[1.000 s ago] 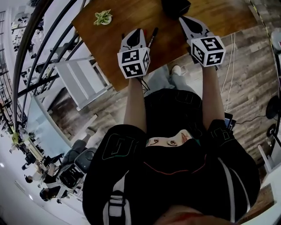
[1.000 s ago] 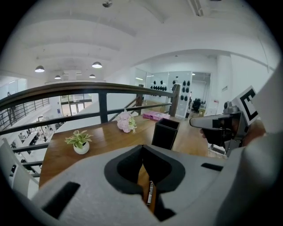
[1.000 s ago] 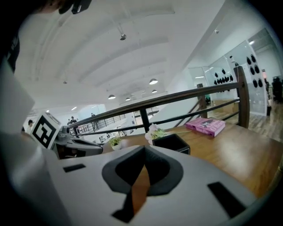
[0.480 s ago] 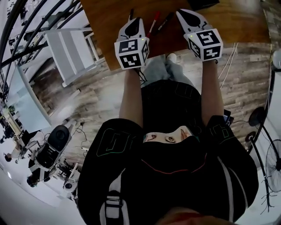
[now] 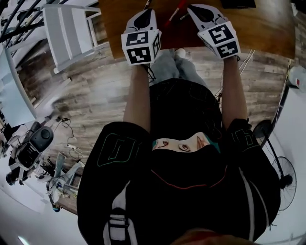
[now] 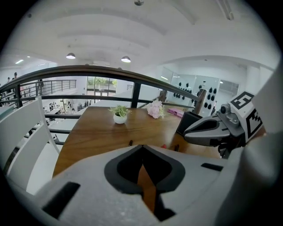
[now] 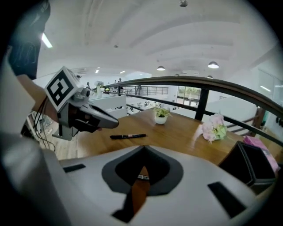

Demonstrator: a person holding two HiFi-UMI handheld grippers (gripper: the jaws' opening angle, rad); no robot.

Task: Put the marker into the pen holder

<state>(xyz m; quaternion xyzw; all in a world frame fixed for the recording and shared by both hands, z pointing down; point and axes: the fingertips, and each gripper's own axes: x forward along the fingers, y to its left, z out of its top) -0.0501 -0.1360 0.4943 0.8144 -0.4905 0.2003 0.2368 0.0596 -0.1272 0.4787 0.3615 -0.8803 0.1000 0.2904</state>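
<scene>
So, head view first: both grippers are held out over the near edge of a wooden table (image 5: 267,33). The left gripper (image 5: 145,13) and right gripper (image 5: 195,10) sit side by side, and a red marker (image 5: 175,8) lies on the wood between them. The black pen holder (image 5: 237,4) is only just in shot at the top edge, off past the right gripper, so you can't see inside it from here. A white chair (image 5: 67,28) stands on the floor to the left.

Left gripper view: its jaws are closed tip to tip with nothing pinched, just a sliver of table showing through the slit. Beyond them the red marker pokes up next to the tip of a black marker (image 6: 130,143). Further back there's a small potted plant (image 6: 119,114) and a pink bunch of flowers (image 6: 155,108). The pen holder stands upright behind the right gripper's nose.

Right gripper view: its jaws are closed too and gripping nothing. The black marker lies flat on the table just beside the left gripper's tip, well apart from the pen holder at the far right. The holder's inside is just dark, so I can't tell what's in it.
</scene>
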